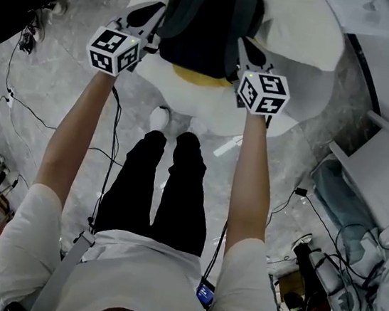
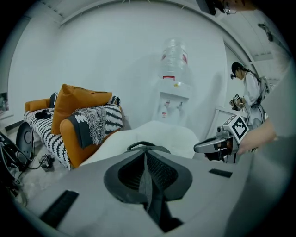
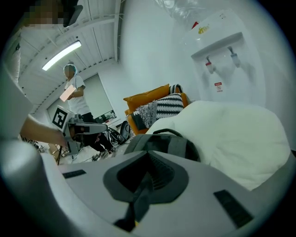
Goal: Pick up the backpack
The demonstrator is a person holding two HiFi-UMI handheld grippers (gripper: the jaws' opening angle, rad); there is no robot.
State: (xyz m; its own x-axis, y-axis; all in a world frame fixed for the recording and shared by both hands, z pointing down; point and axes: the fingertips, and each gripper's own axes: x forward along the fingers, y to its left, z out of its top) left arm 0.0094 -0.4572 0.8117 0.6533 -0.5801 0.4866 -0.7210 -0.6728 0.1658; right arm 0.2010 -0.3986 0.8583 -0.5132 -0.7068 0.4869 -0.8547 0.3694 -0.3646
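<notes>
A black and grey backpack (image 1: 209,24) rests on a big white beanbag (image 1: 298,29), with something yellow (image 1: 198,78) showing under its near edge. My left gripper (image 1: 151,29) is at the backpack's left side and my right gripper (image 1: 246,52) at its right side. In the left gripper view the jaws (image 2: 145,159) are shut with a dark strap (image 2: 155,203) pinched between them; the bag's top handle (image 2: 141,146) shows just beyond. In the right gripper view the jaws (image 3: 148,162) are likewise shut on a dark strap (image 3: 136,203), the backpack (image 3: 171,144) lying just ahead.
A water dispenser (image 2: 173,92) stands behind the beanbag and an orange sofa (image 2: 69,120) with striped cushions to its left. A white chair (image 1: 385,178), bags (image 1: 333,293) and floor cables (image 1: 15,101) surround me. Another person (image 2: 249,92) stands nearby.
</notes>
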